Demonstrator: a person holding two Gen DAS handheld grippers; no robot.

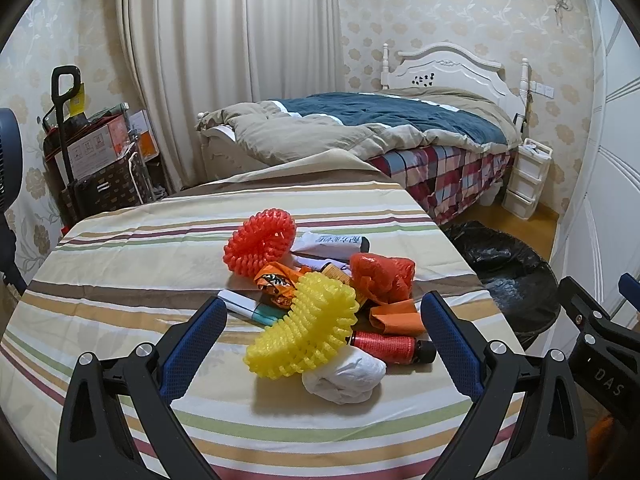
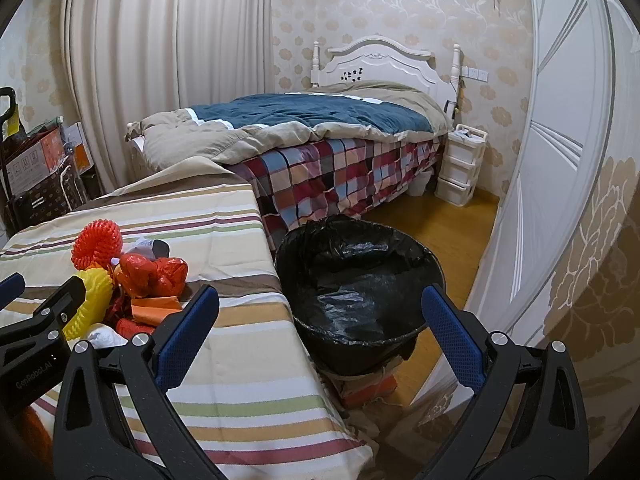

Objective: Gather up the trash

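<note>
A heap of trash lies on the striped table [image 1: 120, 280]: a yellow foam net [image 1: 308, 324], a red foam net [image 1: 258, 242], a crumpled red bag [image 1: 384, 274], a white wad [image 1: 344, 378], a red tube [image 1: 390, 344], orange wrappers [image 1: 396, 316] and pens [image 1: 244, 304]. My left gripper [image 1: 324, 320] is open, its fingers either side of the yellow net without touching it. My right gripper [image 2: 320, 308] is open and empty, facing a bin lined with a black bag [image 2: 360, 280] beside the table's right edge. The same heap, with its red bag [image 2: 154, 274], sits at that view's left.
A bed [image 1: 380, 128] with a checked sheet stands behind the table. A white drawer unit [image 2: 460, 164] is beside it. Boxes and a trolley [image 1: 92, 148] fill the back left corner. A white wardrobe door [image 2: 560, 160] is on the right. Orange items [image 2: 368, 388] lie under the bin.
</note>
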